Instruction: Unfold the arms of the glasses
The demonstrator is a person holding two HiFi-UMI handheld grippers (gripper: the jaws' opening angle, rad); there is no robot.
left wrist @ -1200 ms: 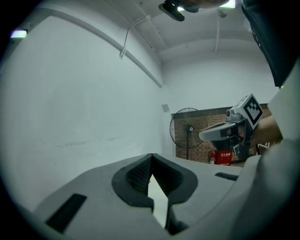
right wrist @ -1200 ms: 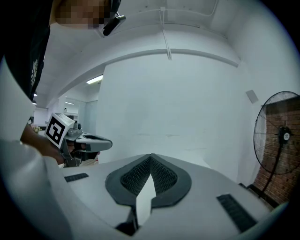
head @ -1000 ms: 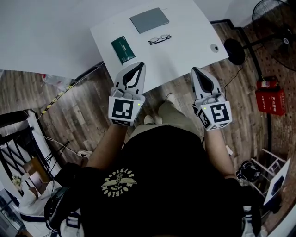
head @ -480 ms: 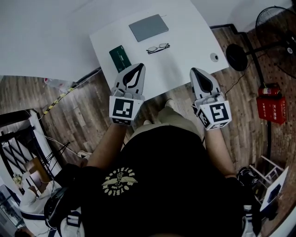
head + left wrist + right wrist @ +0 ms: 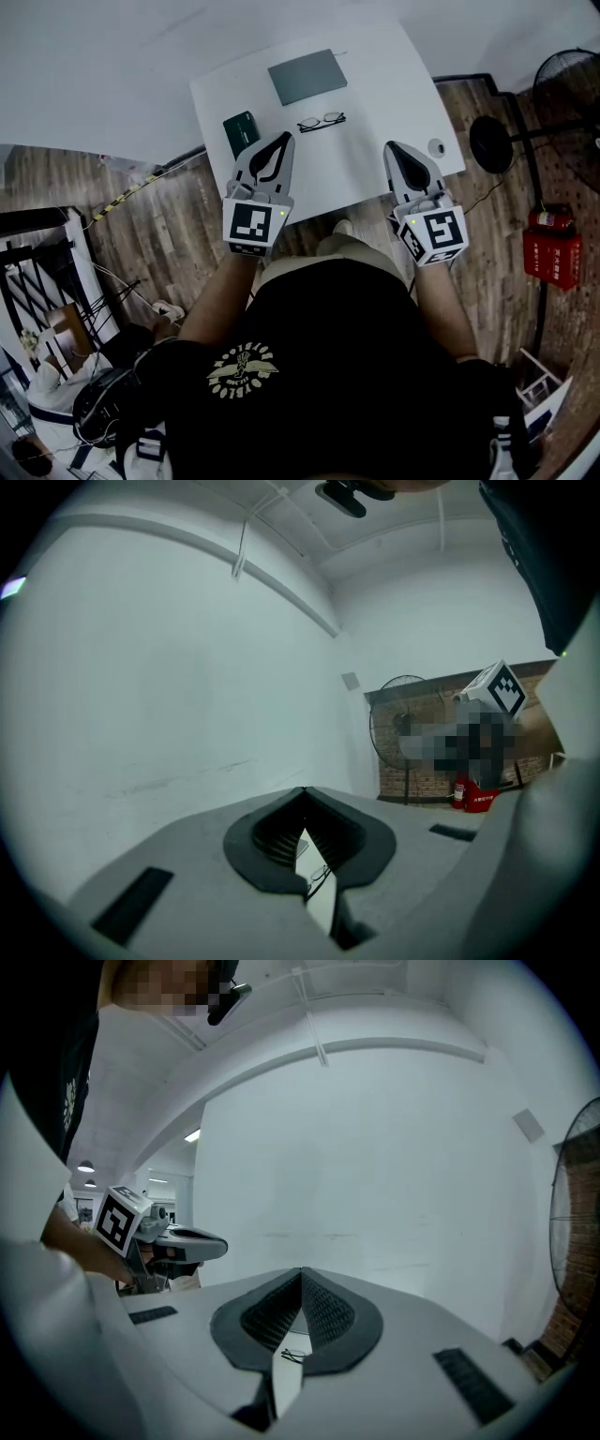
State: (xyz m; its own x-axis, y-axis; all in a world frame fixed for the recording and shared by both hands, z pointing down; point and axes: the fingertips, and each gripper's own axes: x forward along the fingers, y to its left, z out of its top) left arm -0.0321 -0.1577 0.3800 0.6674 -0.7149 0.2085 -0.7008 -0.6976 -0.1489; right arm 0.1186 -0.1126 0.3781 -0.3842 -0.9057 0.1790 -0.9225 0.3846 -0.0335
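Two sets of dark ribbed fingers (image 5: 273,841), on left gripper (image 5: 283,139) and right gripper (image 5: 392,148), sat clenched, empty; thin dark-rimmed glasses (image 5: 322,121) lay upper centre on the smooth white desk (image 5: 384,103).

Bare table (image 5: 375,94) lay between the right tool (image 5: 393,150) and the glasses (image 5: 322,121). A green case (image 5: 241,132) stood just beside the left tool (image 5: 278,141). A grey slab (image 5: 307,76) closed the glasses' far side, and a round fitting (image 5: 436,147) sat near the right edge.
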